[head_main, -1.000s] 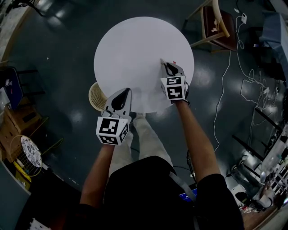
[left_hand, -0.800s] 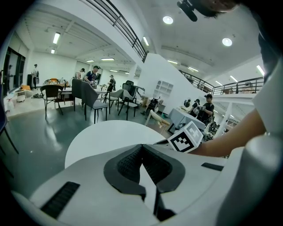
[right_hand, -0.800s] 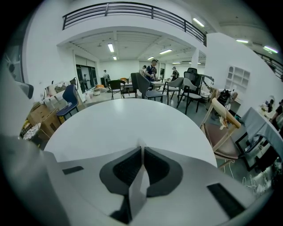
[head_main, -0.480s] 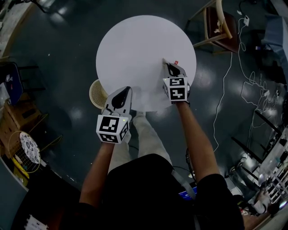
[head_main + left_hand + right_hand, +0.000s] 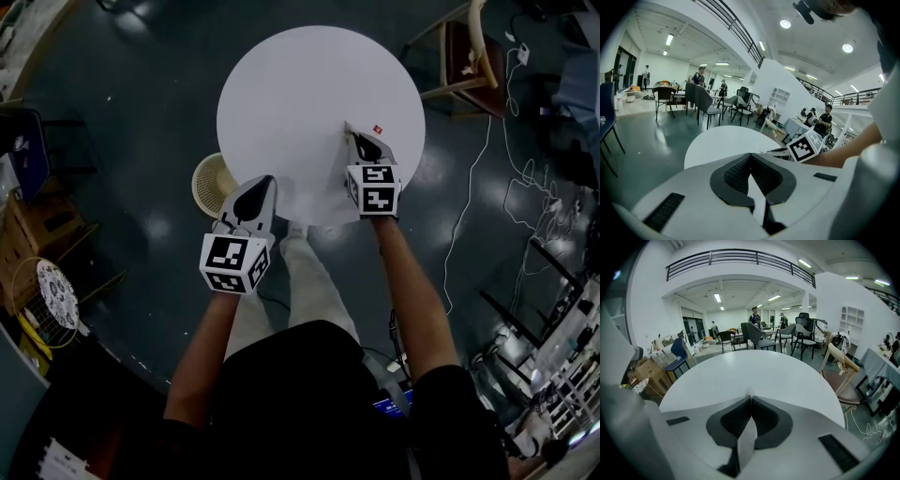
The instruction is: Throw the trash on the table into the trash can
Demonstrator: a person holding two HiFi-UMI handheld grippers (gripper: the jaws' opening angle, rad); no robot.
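- Bin point(image 5: 208, 180): woven, on the floor at the table's near-left edge, partly under the rim.
- Left gripper point(image 5: 267, 181): over the table's near edge, just right of the bin; jaw tips pressed together.
- Table point(image 5: 300, 84): round, white.
- Right gripper point(image 5: 350, 131): over the table's right part, clenched on a paper scrap point(image 5: 747, 441); the white strip runs back between the pads, its tip poking out past the jaws.
- Red scrap point(image 5: 378, 129): small, on the table, just beside the right gripper.
- Chair point(image 5: 459, 52): beyond the table, far right.
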